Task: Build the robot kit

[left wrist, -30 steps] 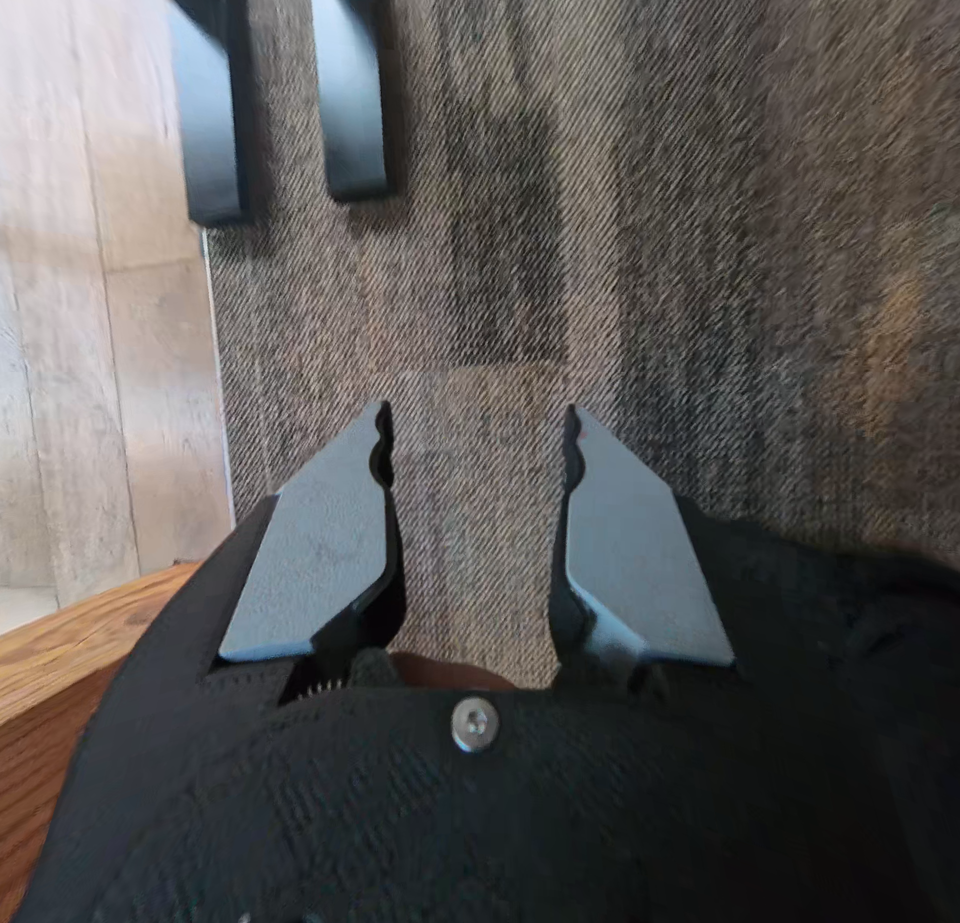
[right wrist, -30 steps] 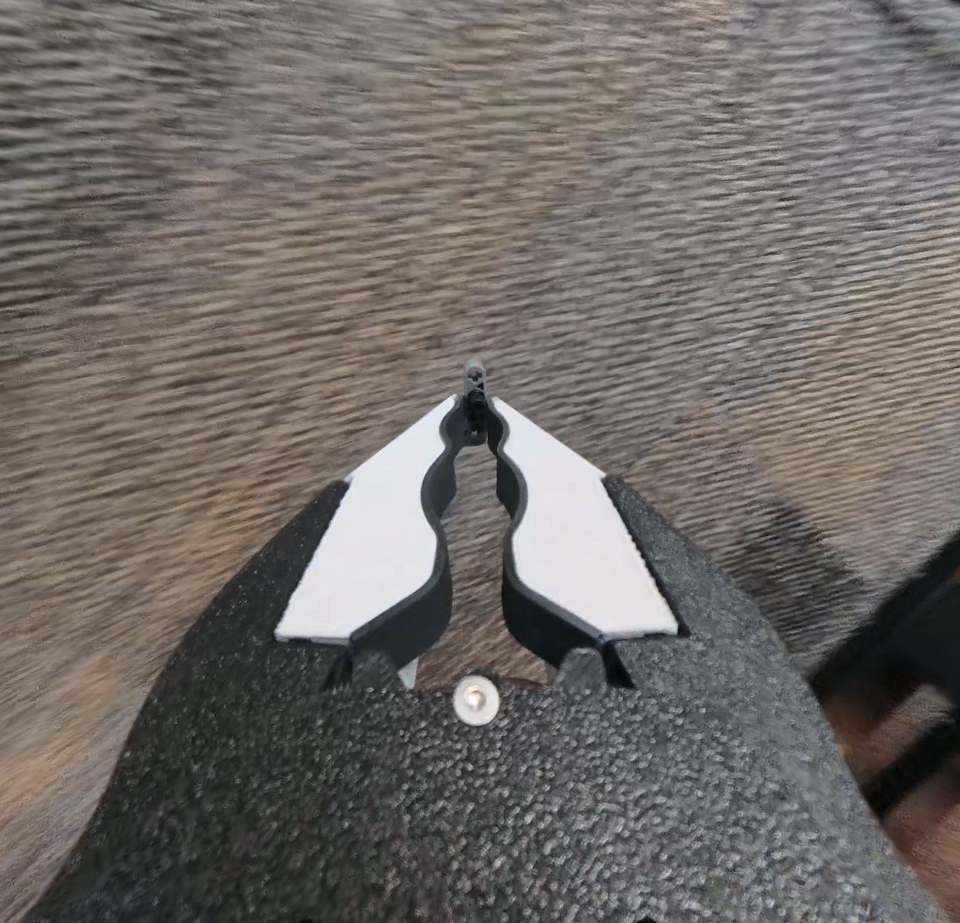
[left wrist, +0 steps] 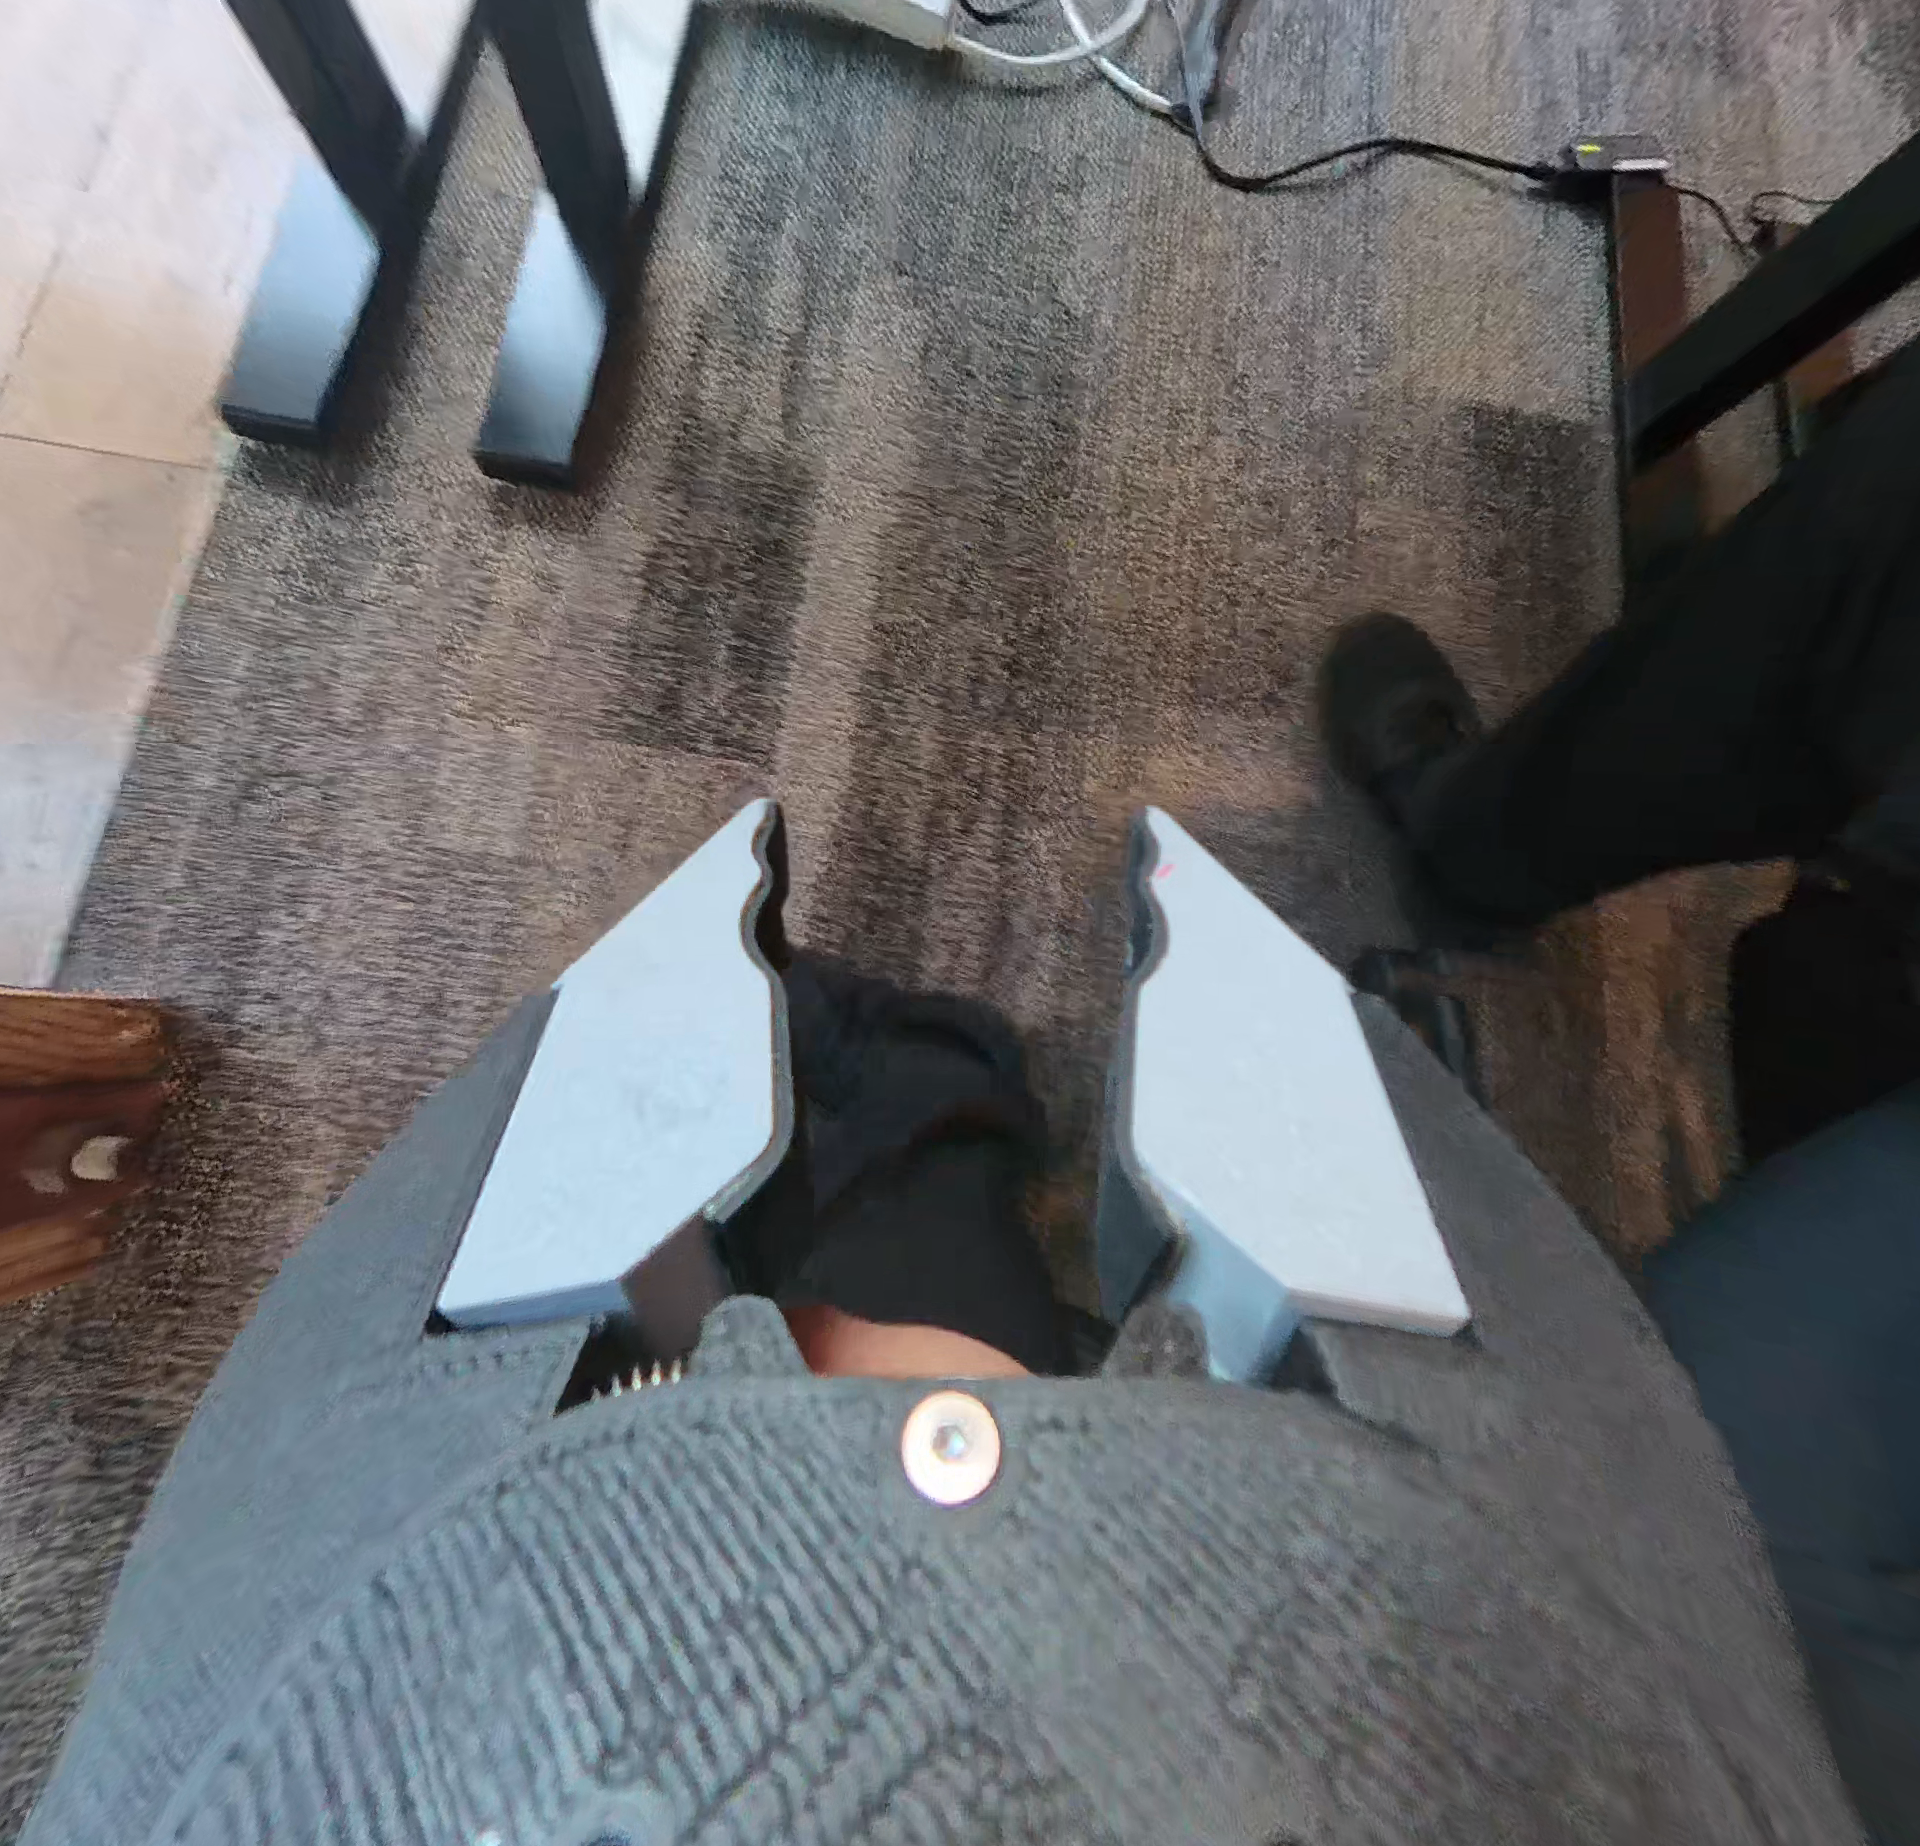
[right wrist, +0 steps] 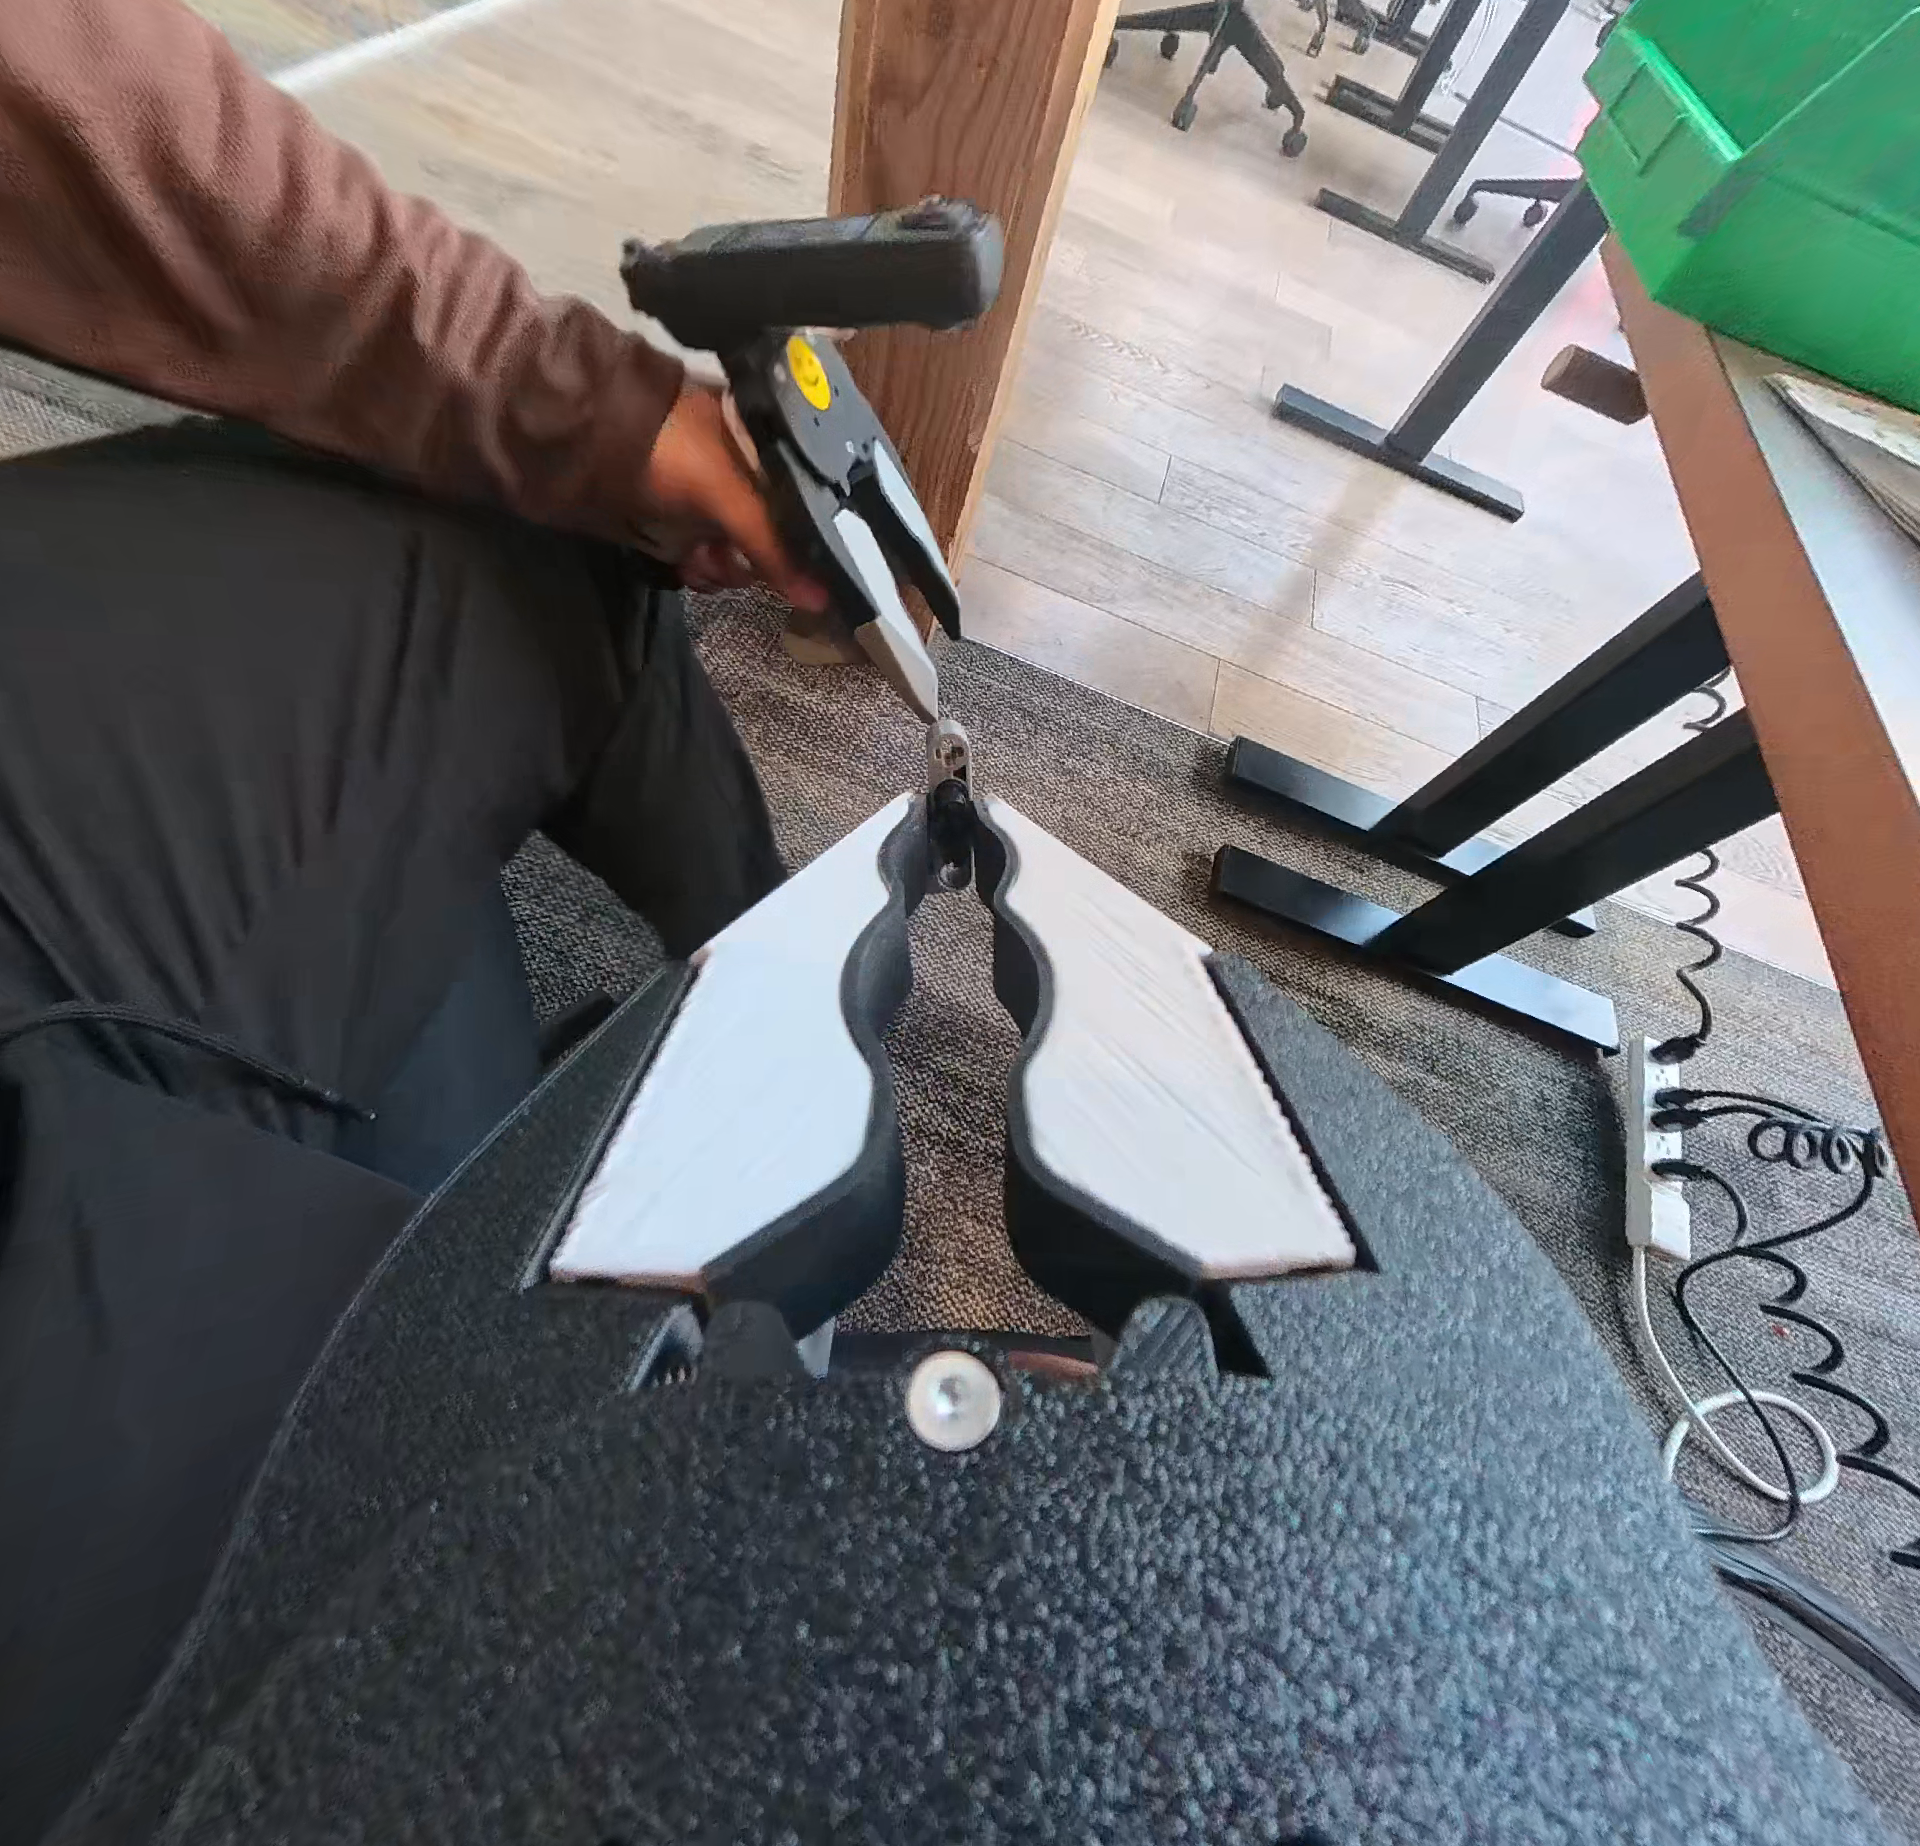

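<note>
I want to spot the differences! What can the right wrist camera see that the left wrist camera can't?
Only the right wrist view shows the right gripper shut on a small black and grey part, the green box on the table, the wooden post and office chairs. Only the left wrist view shows a dark shoe and the wooden corner. Both show the open left gripper, grey carpet, black table legs and a white power strip.

Left wrist view steeply down onto carpet (left wrist: 935,446); right wrist view lower, forward; shared carpet, desk legs (right wrist: 1455,861).
</note>
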Tool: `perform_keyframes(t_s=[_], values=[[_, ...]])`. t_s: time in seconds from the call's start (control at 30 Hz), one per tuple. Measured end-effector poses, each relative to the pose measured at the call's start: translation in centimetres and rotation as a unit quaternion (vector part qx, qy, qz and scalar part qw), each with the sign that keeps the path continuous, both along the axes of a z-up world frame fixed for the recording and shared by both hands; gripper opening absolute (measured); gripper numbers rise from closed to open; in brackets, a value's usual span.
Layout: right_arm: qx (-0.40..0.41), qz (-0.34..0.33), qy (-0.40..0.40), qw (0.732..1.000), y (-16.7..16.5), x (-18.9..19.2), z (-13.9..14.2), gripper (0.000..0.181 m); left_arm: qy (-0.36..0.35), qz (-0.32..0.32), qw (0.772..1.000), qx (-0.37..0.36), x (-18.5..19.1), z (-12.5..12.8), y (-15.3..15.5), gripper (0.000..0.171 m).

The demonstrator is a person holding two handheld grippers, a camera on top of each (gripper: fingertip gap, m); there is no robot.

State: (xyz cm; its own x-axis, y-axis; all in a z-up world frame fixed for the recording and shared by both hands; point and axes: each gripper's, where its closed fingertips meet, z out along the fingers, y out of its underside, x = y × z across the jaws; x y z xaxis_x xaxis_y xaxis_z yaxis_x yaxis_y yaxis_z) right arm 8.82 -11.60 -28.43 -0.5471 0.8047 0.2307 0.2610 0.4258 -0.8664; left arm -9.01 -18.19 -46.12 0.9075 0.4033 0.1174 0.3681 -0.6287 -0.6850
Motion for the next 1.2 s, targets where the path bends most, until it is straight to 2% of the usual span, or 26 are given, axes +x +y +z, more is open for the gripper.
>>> perform_keyframes(t_s=[0.1,0.23,0.3,0.37,0.43,0.5,0.6,0.67,0.77,0.9,1.0,1.1,1.2], values=[[-0.015,-0.01,0.003,1.0,0.5,0.5,0.3,0.007,-0.056,-0.049,0.997,0.021,3.5,3.3,1.6,0.063],[-0.028,-0.041,0.005,0.999,3.2,0.8,0.5,0.007,-0.086,-0.125,0.984,0.092,9.5,10.1,3.1,0.063],[-0.046,-0.067,0.01,0.997,5.2,0.5,1.1,0.008,-0.091,-0.143,0.978,0.125,11.9,13.0,3.1,0.062],[-0.065,-0.101,0.013,0.993,7.6,0.1,1.7,0.007,-0.065,-0.133,0.981,0.123,12.7,14.3,2.9,0.062],[-0.061,-0.139,0.019,0.988,10.6,-1.0,2.0,0.007,-0.037,-0.1,0.988,0.111,12.2,15.0,3.0,0.067],[-0.031,-0.171,0.044,0.984,13.8,-2.8,3.2,0.007,0.0,-0.066,0.988,0.141,10.9,15.8,3.9,0.059],[0.035,-0.207,0.107,0.972,18.7,-6.8,7.5,0.007,0.022,-0.091,0.987,0.134,9.8,14.6,5.4,0.059],[0.063,-0.222,0.11,0.967,21.8,-9.6,9.1,0.007,0.005,-0.105,0.985,0.134,9.0,13.8,6.2,0.058],[0.09,-0.255,0.059,0.961,27.0,-12.6,8.1,0.007,-0.016,-0.116,0.985,0.126,7.7,13.2,7.1,0.057],[0.109,-0.287,-0.028,0.951,31.4,-14.8,5.7,0.007,0.021,-0.132,0.984,0.121,4.8,13.4,8.6,0.055],[0.092,-0.301,-0.069,0.947,32.8,-15.5,4.2,0.007,0.053,-0.158,0.982,0.092,2.9,12.8,8.8,0.055],[0.11,-0.324,-0.104,0.934,34.5,-15.6,3.0,0.007,0.142,-0.185,0.968,0.097,-0.1,14.2,9.9,0.051],[0.11,-0.329,-0.137,0.928,35.0,-15.1,2.1,0.007,0.183,-0.197,0.956,0.113,-3.2,15.0,11.1,0.048]])
